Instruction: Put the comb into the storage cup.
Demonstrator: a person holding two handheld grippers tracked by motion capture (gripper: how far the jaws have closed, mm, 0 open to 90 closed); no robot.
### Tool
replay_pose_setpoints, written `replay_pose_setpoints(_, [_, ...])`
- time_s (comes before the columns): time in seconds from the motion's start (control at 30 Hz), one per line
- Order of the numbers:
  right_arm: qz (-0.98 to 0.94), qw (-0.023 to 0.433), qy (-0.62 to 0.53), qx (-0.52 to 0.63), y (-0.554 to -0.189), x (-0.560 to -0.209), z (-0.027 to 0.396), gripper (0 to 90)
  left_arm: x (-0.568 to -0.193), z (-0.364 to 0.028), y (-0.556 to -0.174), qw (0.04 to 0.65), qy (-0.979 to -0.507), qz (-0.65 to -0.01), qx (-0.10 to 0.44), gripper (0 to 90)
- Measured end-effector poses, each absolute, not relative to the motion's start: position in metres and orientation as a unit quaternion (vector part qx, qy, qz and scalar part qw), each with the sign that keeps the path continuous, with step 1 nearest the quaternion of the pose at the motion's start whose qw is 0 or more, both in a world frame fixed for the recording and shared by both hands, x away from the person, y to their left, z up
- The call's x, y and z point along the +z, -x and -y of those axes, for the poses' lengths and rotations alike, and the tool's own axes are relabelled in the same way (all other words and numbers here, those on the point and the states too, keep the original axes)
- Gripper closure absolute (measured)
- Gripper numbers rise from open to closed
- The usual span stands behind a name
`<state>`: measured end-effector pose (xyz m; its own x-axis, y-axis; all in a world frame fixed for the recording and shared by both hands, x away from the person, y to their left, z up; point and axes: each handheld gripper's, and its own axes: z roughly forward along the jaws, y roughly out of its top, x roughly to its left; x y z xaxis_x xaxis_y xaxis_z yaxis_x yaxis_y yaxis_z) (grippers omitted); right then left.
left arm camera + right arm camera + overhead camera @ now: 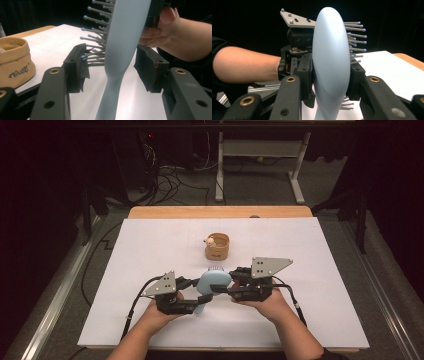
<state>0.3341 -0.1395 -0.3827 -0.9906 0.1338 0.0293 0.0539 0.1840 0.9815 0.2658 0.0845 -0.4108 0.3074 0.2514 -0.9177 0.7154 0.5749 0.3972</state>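
A light blue hairbrush (214,282) hangs a little above the white table sheet (150,245), between both grippers. My right gripper (223,288) comes in from the right and is shut on the brush head (329,50); in the right gripper view (331,77) both pads press its sides, bristles pointing right. My left gripper (196,301) sits at the handle end. In the left gripper view (113,62) the brush neck (122,45) stands between the jaws. The right pad (150,65) is clear of it, and only bristle tips reach the left pad (77,65).
A tan pouch-like basket (217,246) with a small object in it stands on the sheet just beyond the brush, also at the left (15,62). The wooden table edge (220,212) runs along the far side. Cables and table legs lie on the floor behind.
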Motion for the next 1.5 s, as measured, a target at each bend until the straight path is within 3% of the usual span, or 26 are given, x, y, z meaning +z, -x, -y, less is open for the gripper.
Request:
replay_pose_setpoints(0.6, [-0.770, 0.034, -0.062, 0.634, -0.334, -0.384, 0.137, 68.1, -0.409, -0.085, -0.267, 0.687, -0.424, -0.566, -0.170, 33.7])
replay_pose_setpoints(1.5, [-0.764, 0.054, -0.081, 0.637, -0.334, -0.380, 0.146, 67.6, -0.410, -0.087, -0.271, 0.693, -0.408, -0.579, -0.137, 4.4])
